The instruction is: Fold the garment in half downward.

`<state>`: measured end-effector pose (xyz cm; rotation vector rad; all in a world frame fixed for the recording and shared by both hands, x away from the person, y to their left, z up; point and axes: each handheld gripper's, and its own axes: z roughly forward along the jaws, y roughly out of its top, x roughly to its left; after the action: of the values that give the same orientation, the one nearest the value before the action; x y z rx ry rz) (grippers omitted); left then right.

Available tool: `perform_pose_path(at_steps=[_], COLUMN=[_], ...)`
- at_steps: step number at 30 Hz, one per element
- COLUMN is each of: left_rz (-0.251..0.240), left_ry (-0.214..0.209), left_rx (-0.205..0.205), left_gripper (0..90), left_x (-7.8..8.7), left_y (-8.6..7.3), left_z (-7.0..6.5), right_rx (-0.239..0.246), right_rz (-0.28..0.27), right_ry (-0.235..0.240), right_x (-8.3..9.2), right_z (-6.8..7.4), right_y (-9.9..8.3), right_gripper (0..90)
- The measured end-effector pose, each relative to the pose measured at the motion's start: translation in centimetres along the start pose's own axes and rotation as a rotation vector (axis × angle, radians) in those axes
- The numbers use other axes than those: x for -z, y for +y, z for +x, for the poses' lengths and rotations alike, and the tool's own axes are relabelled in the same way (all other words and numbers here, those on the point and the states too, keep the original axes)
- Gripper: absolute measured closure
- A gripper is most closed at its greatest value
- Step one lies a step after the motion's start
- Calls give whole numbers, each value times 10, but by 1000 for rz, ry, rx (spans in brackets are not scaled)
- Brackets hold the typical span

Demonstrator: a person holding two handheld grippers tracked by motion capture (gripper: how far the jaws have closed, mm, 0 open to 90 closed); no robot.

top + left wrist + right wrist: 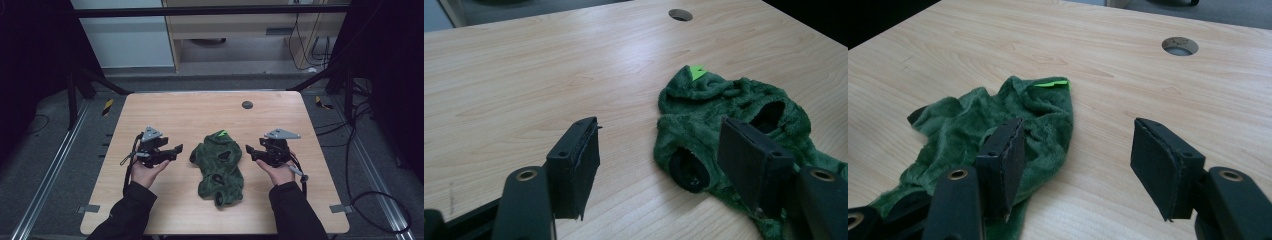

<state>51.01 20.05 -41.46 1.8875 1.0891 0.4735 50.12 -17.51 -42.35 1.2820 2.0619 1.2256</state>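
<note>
Crumpled at the centre of the wooden table (165, 107): a small green fleece garment (218, 167), neon-green tag (223, 133) pointing to 12 o'clock, dark openings showing in the pile. At its 9 o'clock, just beside it, the left gripper (176, 149) — jaws spread wide, holding nothing. At 3 o'clock, the right gripper (250, 150), likewise spread and empty, aimed inward. Probably placed this way to take the cloth from both sides at once, though neither touching it yet. Toward 12 o'clock, a round cable hole (247, 105) in the tabletop. No containers anywhere on the table — nothing to hold or be held in.
</note>
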Motion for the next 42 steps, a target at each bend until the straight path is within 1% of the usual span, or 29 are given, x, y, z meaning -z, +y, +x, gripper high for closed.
perform_pose_path(at_steps=[3,6,7,9,10,11,12,15,16,19,22,24,25,27,30,32,35,38,39,42], left_rz=[4,10,12,3,4,7,7,8,9,21,30,43,43,60,69,71,82,90,90,106], left_ry=[-10,-7,-9,-13,-15,-15,-14,-23,-26,-23,-19,-19,-19,-13,-12,-17,-23,-28,-32,-34], left_rx=[4,-4,-6,-10,-9,-15,-19,-21,-20,-27,-19,-17,-17,-30,-31,-26,-32,-30,-24,-25], left_gripper=[334,338,339,342,345,345,347,347,352,357,372,380,384,386,397,409,419,433,442,456], left_x=[-7,-14,-15,-18,-19,-21,-23,-28,-30,-35,-43,-51,-51,-57,-63,-66,-72,-78,-79,-86], left_y=[1,4,4,7,8,10,11,13,13,13,13,13,13,13,15,16,17,16,16,13], left_z=[-1,-3,-3,-5,-5,-5,-6,-5,-5,-4,-3,-2,-2,-3,-2,-3,-3,-2,-2,-1], right_rx=[0,-2,4,-4,0,0,0,3,2,3,-4,-10,-10,-4,-3,-7,-7,-18,-30,-34], right_rz=[-5,-4,-6,-3,-1,-1,5,15,24,32,42,44,44,47,51,55,63,64,66,74], right_ry=[-8,-4,-4,3,2,2,2,-6,-12,-14,-18,-12,-12,-12,-12,-8,-10,-9,-4,-2], right_x=[-4,-8,-10,-12,-17,-17,-22,-26,-30,-33,-41,-44,-44,-47,-52,-56,-59,-63,-64,-69], right_z=[0,1,1,2,3,3,2,1,0,-1,-6,-7,-7,-7,-6,-7,-8,-10,-10,-11], right_y=[4,8,9,11,13,13,14,14,13,12,11,11,11,12,12,12,10,9,9,8], right_gripper=[389,394,396,399,401,401,404,411,418,427,444,451,451,456,463,469,474,482,485,489])
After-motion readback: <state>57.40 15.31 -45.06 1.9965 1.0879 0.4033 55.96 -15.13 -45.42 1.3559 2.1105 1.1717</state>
